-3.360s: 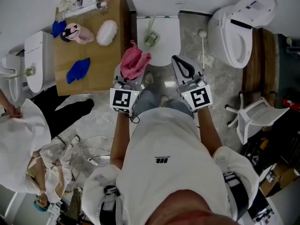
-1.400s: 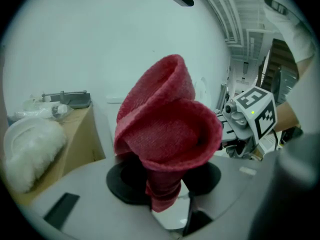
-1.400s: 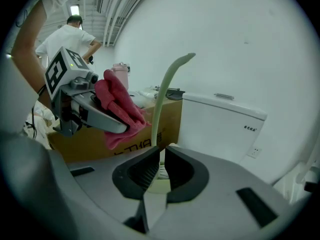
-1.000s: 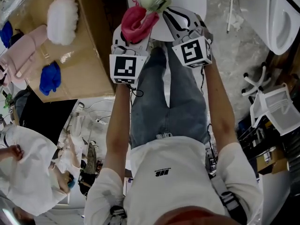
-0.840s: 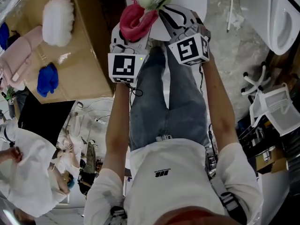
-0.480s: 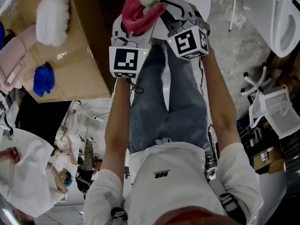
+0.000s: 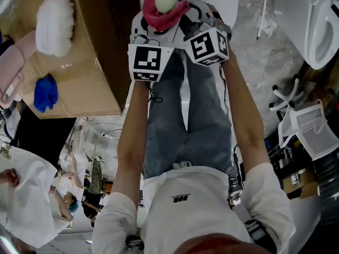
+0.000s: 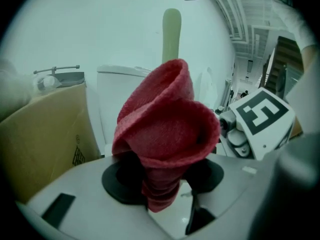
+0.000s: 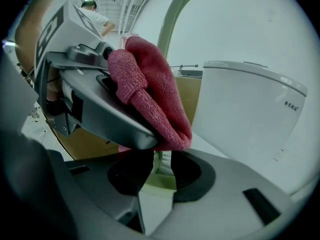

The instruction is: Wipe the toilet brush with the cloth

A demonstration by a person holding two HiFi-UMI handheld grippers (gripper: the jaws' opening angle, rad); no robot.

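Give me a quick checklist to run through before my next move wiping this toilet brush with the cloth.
1. Grip on the cloth: ok; the left gripper is shut on it.
2. Grip on the brush: not ok; the right gripper has just been opening its jaws, and the brush between them looks released.
3. Brush upright: ok; it stands up behind the cloth.
4. Brush's lower end resting on the toilet: cannot tell, hidden.
5. Cloth touching the brush: cannot tell.
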